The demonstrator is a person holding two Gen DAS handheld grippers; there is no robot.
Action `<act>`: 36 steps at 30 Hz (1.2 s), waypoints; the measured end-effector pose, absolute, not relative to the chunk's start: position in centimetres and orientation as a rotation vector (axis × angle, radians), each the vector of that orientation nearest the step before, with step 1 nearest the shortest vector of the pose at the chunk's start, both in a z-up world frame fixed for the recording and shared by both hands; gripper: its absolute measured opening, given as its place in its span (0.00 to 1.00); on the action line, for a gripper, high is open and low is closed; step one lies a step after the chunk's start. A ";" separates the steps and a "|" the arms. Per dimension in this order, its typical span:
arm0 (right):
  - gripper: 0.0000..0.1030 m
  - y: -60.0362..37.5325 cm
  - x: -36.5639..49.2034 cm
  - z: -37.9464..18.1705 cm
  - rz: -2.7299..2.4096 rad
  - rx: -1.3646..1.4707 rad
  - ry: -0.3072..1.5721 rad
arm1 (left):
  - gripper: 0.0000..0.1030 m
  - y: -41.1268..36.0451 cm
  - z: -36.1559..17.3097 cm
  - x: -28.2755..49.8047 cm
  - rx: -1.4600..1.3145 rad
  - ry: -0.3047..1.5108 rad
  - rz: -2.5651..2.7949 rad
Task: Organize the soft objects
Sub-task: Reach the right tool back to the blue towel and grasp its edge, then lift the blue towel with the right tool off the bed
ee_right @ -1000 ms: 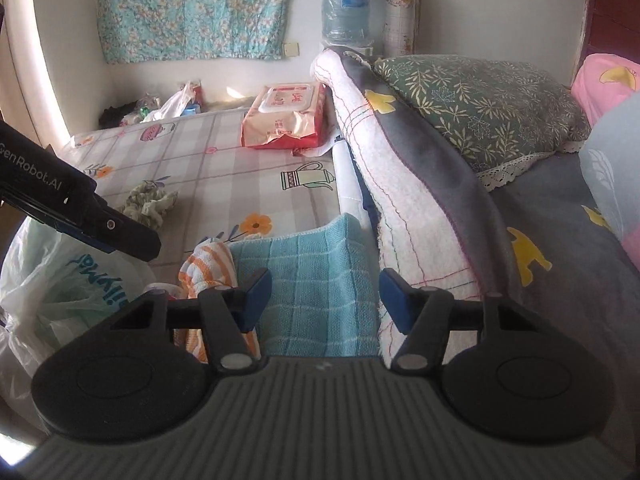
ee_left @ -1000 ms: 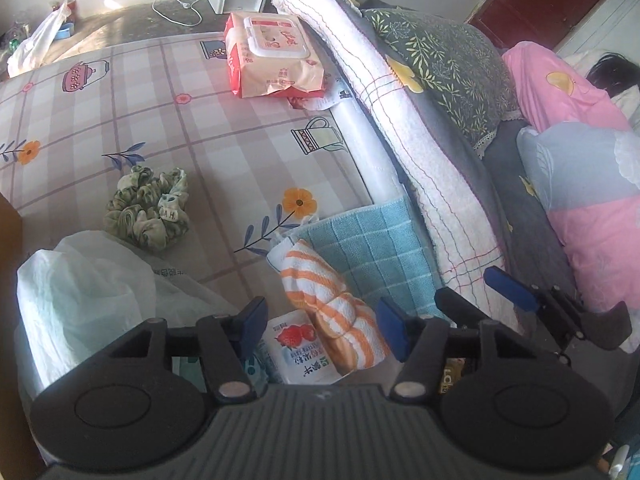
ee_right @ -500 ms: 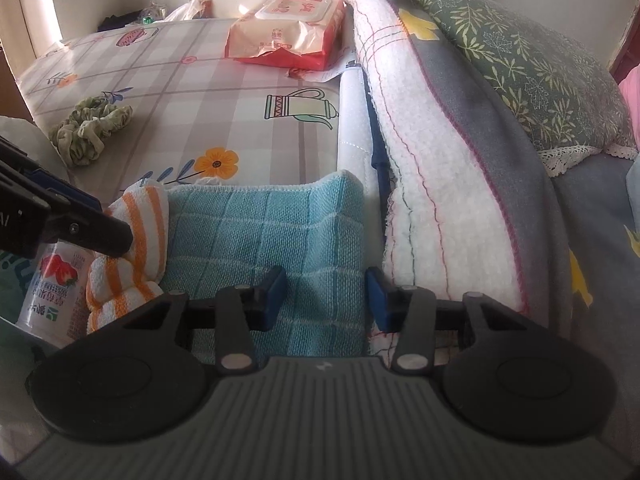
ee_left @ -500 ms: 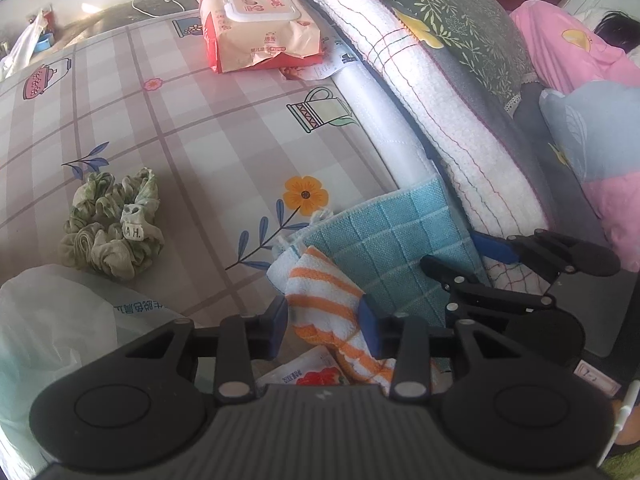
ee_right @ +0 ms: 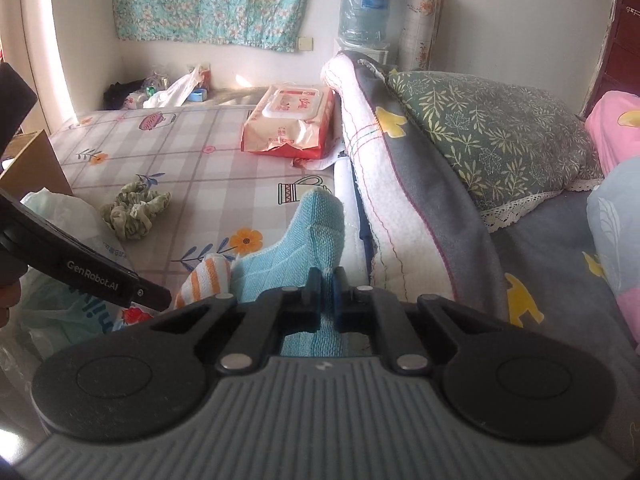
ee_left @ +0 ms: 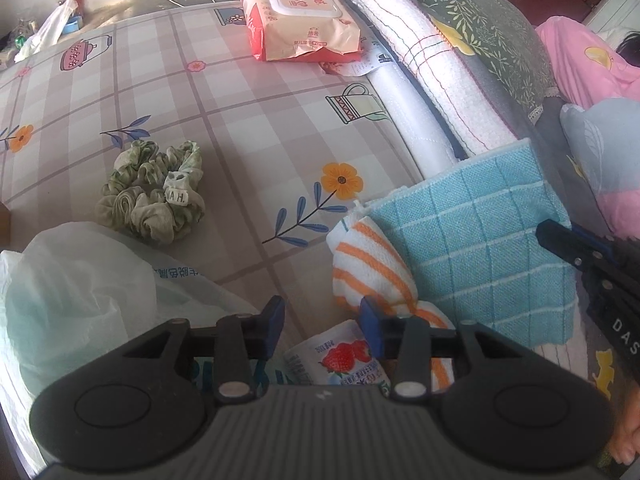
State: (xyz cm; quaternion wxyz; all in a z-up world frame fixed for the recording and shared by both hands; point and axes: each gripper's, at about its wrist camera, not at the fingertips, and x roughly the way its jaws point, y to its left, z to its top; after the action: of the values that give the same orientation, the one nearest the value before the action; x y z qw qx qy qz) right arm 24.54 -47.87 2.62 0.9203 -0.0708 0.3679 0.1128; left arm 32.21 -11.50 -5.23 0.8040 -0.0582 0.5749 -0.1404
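My right gripper (ee_right: 326, 292) is shut on the near edge of a blue checked cloth (ee_right: 316, 232), which rises from it in a peak. The blue checked cloth (ee_left: 480, 240) lies against the rolled white blanket. Beside it sits a bunched orange-striped towel (ee_left: 368, 264). My left gripper (ee_left: 320, 320) is low over the bed with its jaws apart. Its right finger is in front of the towel's lower end, and a strawberry-printed packet (ee_left: 340, 360) lies under the gap. A green scrunchie (ee_left: 150, 192) rests on the patterned sheet to the left.
A pack of wet wipes (ee_left: 296, 20) lies at the far side of the sheet. A pale plastic bag (ee_left: 68, 280) bulges at the near left. The rolled white blanket (ee_left: 420, 52), a green leaf-print pillow (ee_right: 488, 132) and grey bedding fill the right side.
The right jaws closed on the blue cloth and lifted its edge into a peak. The left jaws narrowed and sank; the striped towel, between them half a second ago, is now by the right finger.
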 end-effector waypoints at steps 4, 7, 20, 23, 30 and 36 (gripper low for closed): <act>0.03 -47.4 22.7 5.3 0.259 -0.144 0.697 | 0.41 -10.6 -3.8 31.1 -0.158 1.215 -0.296; 0.03 -47.0 21.3 7.2 0.272 -0.154 0.648 | 0.41 -10.0 -1.9 29.9 -0.174 1.173 -0.300; 0.03 -46.8 13.5 13.1 0.409 -0.054 0.508 | 0.43 -5.6 5.6 18.2 -0.356 0.955 -0.356; 0.03 -46.8 11.8 13.4 0.434 -0.045 0.504 | 0.43 -4.7 5.2 15.1 -0.405 0.932 -0.356; 0.03 -45.5 7.7 13.1 0.457 -0.103 0.526 | 0.43 -3.2 3.5 9.4 -0.441 0.884 -0.350; 0.03 -41.9 4.4 7.9 0.539 -0.115 0.647 | 0.43 -3.0 1.0 5.4 -0.354 0.900 -0.343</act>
State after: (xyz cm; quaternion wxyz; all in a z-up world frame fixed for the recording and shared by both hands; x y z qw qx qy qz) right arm 4.40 -41.90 7.88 0.9111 -0.0559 0.3137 0.2612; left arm 5.44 -3.01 0.98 0.8711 -0.1694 0.4307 -0.1639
